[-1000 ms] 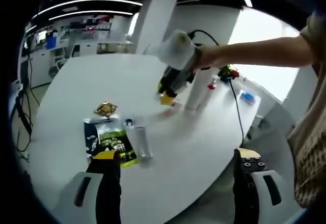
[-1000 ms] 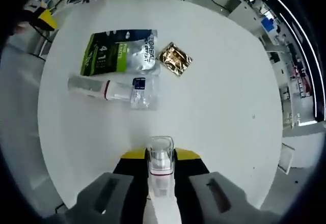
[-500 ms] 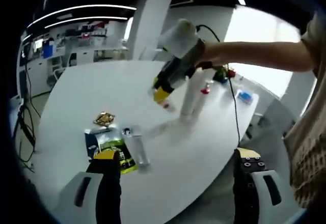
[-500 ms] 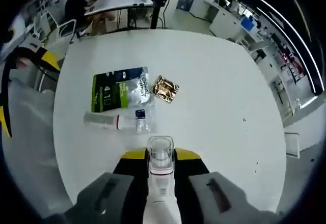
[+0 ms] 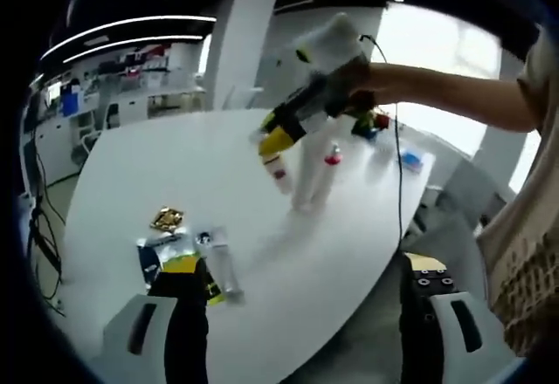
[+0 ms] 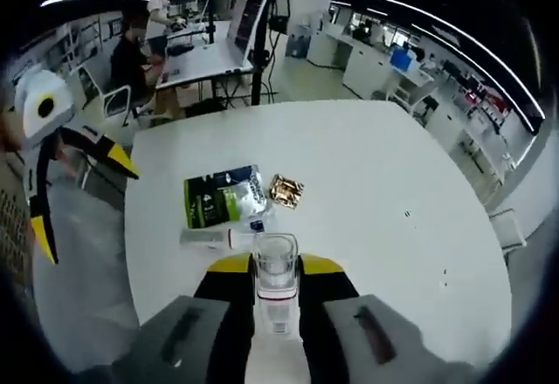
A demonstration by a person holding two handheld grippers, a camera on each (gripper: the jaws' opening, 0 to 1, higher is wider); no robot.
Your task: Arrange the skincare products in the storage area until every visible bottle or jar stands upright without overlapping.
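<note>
The right gripper (image 6: 275, 301) clamps a clear-capped bottle (image 6: 275, 270) lengthwise; the left gripper (image 5: 301, 310), jaws apart and empty, hovers nearer the toppled tube (image 5: 218, 266).

Two cameras, both high above my desk (image 5: 288, 262)

My left view looks across it from one edge; my right looks down from afar. Both share the green sachet (image 6: 223, 199) and gold packet (image 6: 286, 190).

You have wide bare table (image 6: 393, 192) across the right half of the right gripper view. Left of centre, a green sachet (image 6: 223, 199), a gold packet (image 6: 286, 190) and a lying tube (image 6: 218, 238) crowd together. In the left gripper view, upright bottles (image 5: 306, 183) stand at centre, with open tabletop between them and the flat items at lower left.
</note>
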